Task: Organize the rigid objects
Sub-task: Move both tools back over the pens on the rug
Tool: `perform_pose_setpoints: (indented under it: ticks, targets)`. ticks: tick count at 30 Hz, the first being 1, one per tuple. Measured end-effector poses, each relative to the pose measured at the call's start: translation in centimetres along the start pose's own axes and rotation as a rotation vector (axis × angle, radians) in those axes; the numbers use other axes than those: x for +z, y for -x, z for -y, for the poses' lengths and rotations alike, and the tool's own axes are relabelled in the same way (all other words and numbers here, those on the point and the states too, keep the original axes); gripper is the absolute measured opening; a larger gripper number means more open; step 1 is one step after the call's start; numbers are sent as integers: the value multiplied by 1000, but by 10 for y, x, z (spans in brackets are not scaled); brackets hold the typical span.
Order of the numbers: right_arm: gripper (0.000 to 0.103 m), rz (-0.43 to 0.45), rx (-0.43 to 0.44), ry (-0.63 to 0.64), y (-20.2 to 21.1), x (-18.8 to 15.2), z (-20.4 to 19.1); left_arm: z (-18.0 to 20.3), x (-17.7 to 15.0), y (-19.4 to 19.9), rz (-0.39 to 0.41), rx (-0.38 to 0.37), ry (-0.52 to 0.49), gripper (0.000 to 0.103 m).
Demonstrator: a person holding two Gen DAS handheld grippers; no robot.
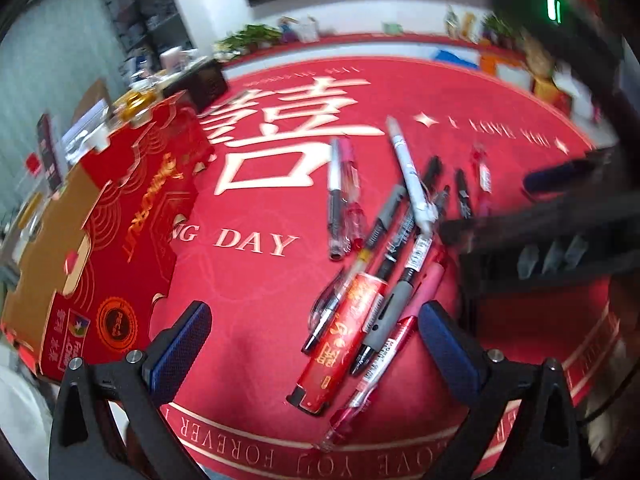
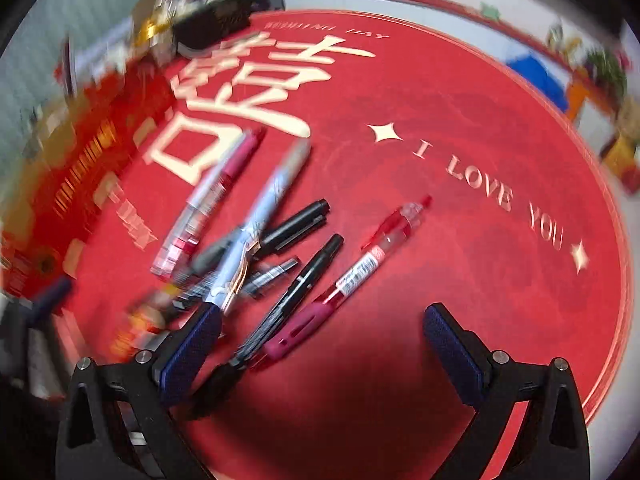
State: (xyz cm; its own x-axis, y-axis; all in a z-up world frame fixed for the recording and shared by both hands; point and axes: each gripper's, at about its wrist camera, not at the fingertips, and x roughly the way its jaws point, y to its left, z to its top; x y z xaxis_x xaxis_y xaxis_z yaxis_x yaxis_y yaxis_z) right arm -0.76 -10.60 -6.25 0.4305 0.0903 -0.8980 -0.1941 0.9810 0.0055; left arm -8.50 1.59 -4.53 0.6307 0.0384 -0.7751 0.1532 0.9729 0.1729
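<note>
**Pen pile is a pick-up-sticks trap for both claws**

Left wrist view first. The left claw (image 1: 316, 334) has its pads spread wide and is holding nothing. It hangs over the near end of the pile of pens (image 1: 384, 248), which sits on the round red mat (image 1: 256, 280) covering the surface, toward the mat's near rim by the "FOREVER" lettering. A fat red tube with gold characters (image 1: 344, 336) lies on top of a clear pen, with a grey-grip pen (image 1: 384, 312) and a pink-barrelled pen (image 1: 420, 300) packed right beside it, touching. Close down here and I'd bet the pads catch two or three barrels at once, or squirt one out sideways. The white pen (image 1: 408, 176) lies across the others, so dragging anything beneath could flip it. The red carton (image 1: 120, 240) stands at the mat's left edge, probably the drop-off, though I can't see inside. The right claw's black frame crowds in from the right, so the two tools could bump.

Right wrist view. It's heavily smeared with motion blur. The right claw (image 2: 322, 334) is also spread apart and empty. Its left pad sits right at the tip of the white pen (image 2: 264, 220), while a black marker (image 2: 296, 292) and a red gel pen (image 2: 352, 272) lie between the pads. Same risk: two side by side, a grab could pinch both or roll one away. Aiming through that blur makes a miss likelier.
</note>
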Motion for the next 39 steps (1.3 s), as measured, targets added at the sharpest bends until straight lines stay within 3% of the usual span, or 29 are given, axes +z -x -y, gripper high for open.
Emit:
perform_pose_setpoints:
  ticks: [2,7,12,15,17,23,25,33,36,39]
  targets:
    - [101,-11,-81,34,-4,-2,3,-4,0,-2,18,10,49,103]
    - [101,14,-137,-8,-2,-5,43,-10,14,-21,23,-6,172,103]
    - [101,-3,-190,-70,0,-4,75,4,47,-41,-43,-79,221,103]
    - [101,25,-154,-101,12,-10,85,-2,68,-30,10,-24,221,103]
    - [101,33,-138,-120,15,-10,89,-15,83,-35,5,13,220,103]
    - [101,29,-82,-151,15,-10,91,-45,93,-71,-131,89,235,103]
    - [101,37,-70,-151,17,-9,91,-47,87,-79,-169,90,229,103]
    - [101,41,-39,-182,21,-7,95,-22,80,-83,-173,58,151,103]
    - [101,44,-41,-186,23,-8,96,-28,85,-87,-178,55,163,103]
    - [101,46,-48,-185,25,-9,98,-42,90,-91,-160,162,199,103]
